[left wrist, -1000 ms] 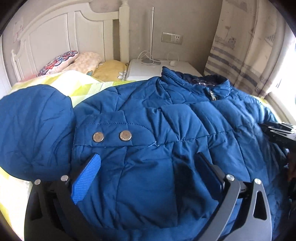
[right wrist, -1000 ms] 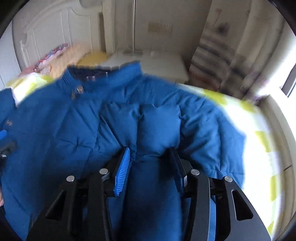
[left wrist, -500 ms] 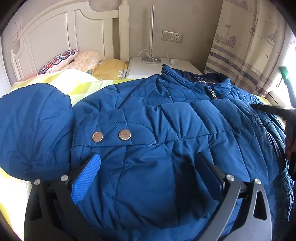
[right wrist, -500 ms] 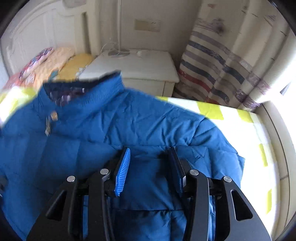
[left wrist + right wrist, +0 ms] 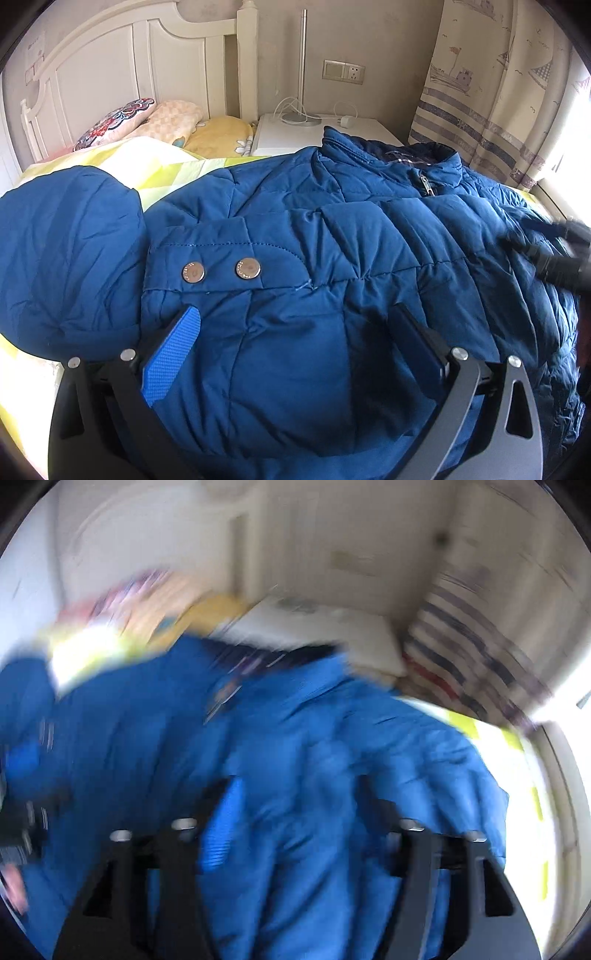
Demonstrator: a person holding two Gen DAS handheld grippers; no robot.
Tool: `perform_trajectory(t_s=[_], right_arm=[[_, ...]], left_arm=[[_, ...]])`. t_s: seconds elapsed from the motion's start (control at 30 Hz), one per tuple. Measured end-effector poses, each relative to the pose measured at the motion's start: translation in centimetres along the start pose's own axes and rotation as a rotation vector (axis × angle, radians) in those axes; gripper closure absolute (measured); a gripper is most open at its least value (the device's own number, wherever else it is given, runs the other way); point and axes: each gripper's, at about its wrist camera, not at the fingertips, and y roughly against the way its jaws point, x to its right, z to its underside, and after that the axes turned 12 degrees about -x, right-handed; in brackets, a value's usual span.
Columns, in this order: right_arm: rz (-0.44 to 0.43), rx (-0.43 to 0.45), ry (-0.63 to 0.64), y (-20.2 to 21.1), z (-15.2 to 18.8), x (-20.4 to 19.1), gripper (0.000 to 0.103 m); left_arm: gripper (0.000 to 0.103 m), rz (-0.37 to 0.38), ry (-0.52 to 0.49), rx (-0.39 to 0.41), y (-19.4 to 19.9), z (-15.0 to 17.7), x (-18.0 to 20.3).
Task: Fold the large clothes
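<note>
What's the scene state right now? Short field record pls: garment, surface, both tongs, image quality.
garment: blue padded jacket, spread front up, collar toward the nightstand
cuff: sleeve folded across the chest, two snaps showing
surface: bed with yellow-green quilt
left tongs: open, jacket fabric between the fingers
right tongs: over the jacket's right side, fabric between the fingers; grip cannot be told
image quality: left wrist sharp, right wrist heavily blurred

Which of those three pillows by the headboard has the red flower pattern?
The leftmost pillow, nearest the headboard. The peach checked pillow and the yellow pillow lie to its right.
</note>
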Motion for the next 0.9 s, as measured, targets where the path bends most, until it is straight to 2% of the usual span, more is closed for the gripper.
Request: perform_trajectory(t_s=[0.03, 0.07, 0.17, 0.23, 0.27, 0.3, 0.4, 0.43, 0.47, 0.53, 0.6, 0.7, 0.73, 0.83, 0.9], right_arm=[[0.046, -0.006, 0.030, -0.6, 0.4, -0.8, 0.037], [0.043, 0.007, 0.020, -0.7, 0.6, -0.7, 0.037], [-0.047, -0.030, -0.100, 0.1, 0.7, 1.2, 0.037], [-0.082, 0.035, -0.123, 2.8, 2.2, 1.4, 0.037], [-0.088, 0.053, -0.105, 3.7, 3.0, 0.9, 0.031], [-0.069, 0.055, -0.069, 4.3, 3.9, 0.3, 0.021], [0.027, 0.020, 0.001, 3.3, 6.0, -0.8, 0.017], [0.017, 0.011, -0.006, 2.4, 6.5, -0.8, 0.017], [-0.037, 0.023, -0.050, 1.5, 7.0, -0.1, 0.016], [-0.077, 0.012, -0.087, 1.3, 7.0, 0.6, 0.015], [-0.056, 0.013, -0.078, 1.3, 6.9, 0.2, 0.014], [-0.028, 0.021, -0.067, 1.6, 7.1, -0.3, 0.013], [-0.029, 0.021, -0.068, 1.6, 7.0, -0.3, 0.013], [-0.043, 0.017, -0.076, 1.7, 7.2, -0.3, 0.013], [-0.049, 0.016, -0.080, 1.6, 7.2, -0.2, 0.013]], left_arm=[[0.002, 0.002, 0.001, 0.001, 0.0, 0.0, 0.0], [0.002, 0.004, 0.001, 0.002, 0.1, 0.0, 0.0], [0.002, 0.017, 0.009, 0.006, 0.1, 0.0, -0.1], [0.002, 0.025, 0.013, 0.009, 0.1, 0.0, -0.3], [0.002, 0.028, 0.015, 0.011, 0.1, 0.1, -0.3], [0.002, 0.031, 0.017, 0.012, 0.1, 0.1, -0.3], [0.002, 0.055, 0.033, 0.032, 0.5, 0.2, -0.7], [0.002, 0.076, 0.051, 0.047, 0.9, 0.2, -1.1], [0.002, 0.104, 0.080, 0.065, 1.3, 0.3, -1.7], [0.003, 0.194, 0.202, 0.108, 2.5, 0.5, -4.5], [0.003, 0.246, 0.326, 0.159, 4.1, 0.5, -7.7], [0.003, 0.275, 0.614, 0.289, 7.3, 1.8, -15.8], [0.003, 0.288, 0.759, 0.326, 8.1, 2.8, -19.8], [0.003, 0.311, 0.986, 0.321, 8.3, 5.0, -27.5], [0.003, 0.292, 1.058, 0.344, 8.7, 6.2, -31.3]])
